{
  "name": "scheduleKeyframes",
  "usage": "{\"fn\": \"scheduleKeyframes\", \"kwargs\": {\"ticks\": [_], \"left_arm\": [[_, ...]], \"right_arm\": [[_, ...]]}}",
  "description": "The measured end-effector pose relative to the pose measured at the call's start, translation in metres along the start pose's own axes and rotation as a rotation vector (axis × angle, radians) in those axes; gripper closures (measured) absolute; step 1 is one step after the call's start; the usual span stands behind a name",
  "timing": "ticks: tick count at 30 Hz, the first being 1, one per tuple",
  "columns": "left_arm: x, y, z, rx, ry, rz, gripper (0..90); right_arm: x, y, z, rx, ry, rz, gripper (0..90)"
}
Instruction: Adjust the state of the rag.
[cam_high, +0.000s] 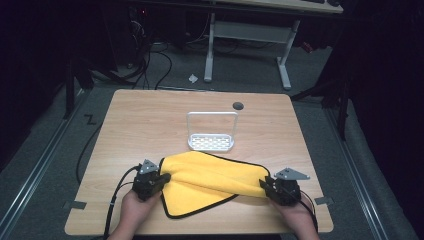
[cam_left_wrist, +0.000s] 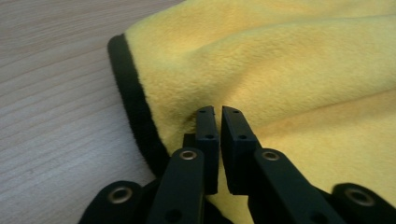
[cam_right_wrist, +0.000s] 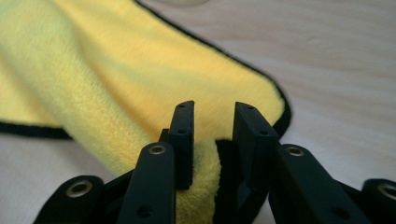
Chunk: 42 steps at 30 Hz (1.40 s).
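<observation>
High view: wooden table; yellow cloth with black edging, partly folded over itself, lying at the near middle of the table between the two hands; white wire rack standing just behind the cloth, apart from it or barely touching, which cannot be told; left gripper at the cloth's left end, right gripper at its right end, each held in a hand at the near edge. Left gripper view: jaws drawn nearly together with a thin pinch of the yellow pile between their tips, just inside the black border; grip judged clenched on the cloth. Right gripper view: jaws set wider, a thick roll of cloth lying between them against the left jaw, a gap showing beside the right jaw; grip judged loose, not yet fully clamped. Step in hand, as judged: taking hold of both ends of the cloth for folding or lifting. Next move calls for closing the right jaws firmly on the roll, then raising both ends evenly, clear of the rack.
</observation>
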<state>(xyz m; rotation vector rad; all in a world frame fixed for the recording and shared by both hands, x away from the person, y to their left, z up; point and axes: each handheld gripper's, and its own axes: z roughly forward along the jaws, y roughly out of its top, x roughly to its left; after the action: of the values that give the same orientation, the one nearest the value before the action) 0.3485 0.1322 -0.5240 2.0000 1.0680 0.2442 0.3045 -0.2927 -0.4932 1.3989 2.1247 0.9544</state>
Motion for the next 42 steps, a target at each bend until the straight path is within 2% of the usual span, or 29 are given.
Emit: {"fn": "scheduleKeyframes", "kwargs": {"ticks": [1,2,3,4,6,7,9,10,12,13,14,15,16,17,19,20,23,24,26,27,28,29,31,35,36,37,38,39,42], "left_arm": [[0.0,0.0,0.0,0.0,0.0,0.0,81.0],[-0.016,0.0,-0.006,-0.007,-0.056,0.018,79.8],[-0.026,-0.001,-0.006,0.007,-0.076,0.043,77.0],[-0.026,-0.001,-0.006,0.007,-0.076,0.043,73.1],[-0.046,-0.004,-0.006,0.026,-0.091,0.097,69.4],[-0.059,-0.008,-0.003,0.048,-0.133,0.119,65.0],[-0.065,-0.011,-0.001,0.061,-0.14,0.13,63.1],[-0.071,-0.017,0.006,0.096,-0.123,0.16,61.8],[-0.073,-0.02,0.006,0.082,-0.119,0.174,62.3],[-0.076,-0.022,0.007,0.073,-0.091,0.194,64.6],[-0.076,-0.022,0.007,0.073,-0.091,0.194,71.6],[-0.077,-0.024,0.006,0.064,-0.063,0.223,77.8],[-0.077,-0.024,0.006,0.064,-0.063,0.223,83.0],[-0.077,-0.024,0.006,0.068,-0.076,0.229,86.6],[-0.078,-0.024,0.006,0.07,-0.076,0.234,88.1],[-0.078,-0.025,0.005,0.07,-0.078,0.243,88.3],[-0.077,-0.026,0.003,0.074,-0.084,0.252,88.3],[-0.074,-0.028,-0.001,0.083,-0.098,0.247,88.3],[-0.072,-0.029,-0.004,0.086,-0.101,0.244,88.3],[-0.069,-0.032,-0.009,0.096,-0.11,0.246,88.3],[-0.069,-0.032,-0.009,0.096,-0.11,0.246,88.3],[-0.067,-0.033,-0.011,0.1,-0.112,0.243,88.3],[-0.063,-0.035,-0.015,0.104,-0.118,0.243,88.3],[-0.055,-0.04,-0.022,0.103,-0.125,0.231,88.1],[-0.054,-0.04,-0.023,0.1,-0.135,0.217,87.8],[-0.054,-0.04,-0.023,0.099,-0.139,0.222,86.7],[-0.054,-0.04,-0.023,0.099,-0.139,0.222,85.2],[-0.055,-0.04,-0.023,0.095,-0.144,0.221,82.1],[-0.055,-0.038,-0.022,0.083,-0.162,0.201,74.7]], "right_arm": [[-0.004,0.004,0.001,-0.007,-0.011,0.005,68.9],[-0.007,0.007,0.003,-0.013,-0.023,0.003,68.8],[-0.011,0.01,0.005,-0.009,-0.033,0.01,67.8],[-0.011,0.01,0.005,-0.009,-0.033,0.01,67.8],[-0.019,0.015,0.012,-0.001,-0.045,0.022,66.2],[-0.025,0.019,0.021,0.014,-0.051,0.03,65.3],[-0.028,0.019,0.027,0.03,-0.044,0.038,63.3],[-0.031,0.018,0.037,0.067,-0.046,0.056,60.9],[-0.033,0.014,0.046,0.087,-0.026,0.067,60.5],[-0.031,0.012,0.049,0.094,-0.035,0.063,60.5],[-0.031,0.012,0.049,0.094,-0.035,0.063,60.5],[-0.031,0.011,0.05,0.102,-0.035,0.058,69.6],[-0.031,0.011,0.05,0.102,-0.035,0.058,69.6],[-0.029,0.011,0.051,0.102,-0.027,0.027,80.3],[-0.027,0.011,0.051,0.104,-0.031,0.021,82.8],[-0.027,0.013,0.051,0.097,-0.053,0.001,83.3],[-0.03,0.017,0.052,0.079,-0.076,0.005,83.2],[-0.037,0.021,0.056,0.086,-0.113,0.001,83.3],[-0.041,0.023,0.058,0.089,-0.126,0.002,83.5],[-0.049,0.028,0.065,0.094,-0.152,-0.001,83.8],[-0.049,0.028,0.065,0.094,-0.152,-0.001,83.8],[-0.057,0.035,0.074,0.095,-0.178,-0.004,83.9],[-0.064,0.041,0.083,0.095,-0.189,0.011,83.9],[-0.07,0.057,0.097,0.1,-0.188,0.004,83.7],[-0.068,0.067,0.108,0.102,-0.178,-0.017,82.4],[-0.067,0.07,0.111,0.104,-0.178,-0.027,79.6],[-0.067,0.07,0.111,0.104,-0.178,-0.027,79.6],[-0.062,0.075,0.109,0.093,-0.18,-0.029,74.5],[-0.053,0.075,0.085,0.041,-0.186,-0.045,68.4]]}}
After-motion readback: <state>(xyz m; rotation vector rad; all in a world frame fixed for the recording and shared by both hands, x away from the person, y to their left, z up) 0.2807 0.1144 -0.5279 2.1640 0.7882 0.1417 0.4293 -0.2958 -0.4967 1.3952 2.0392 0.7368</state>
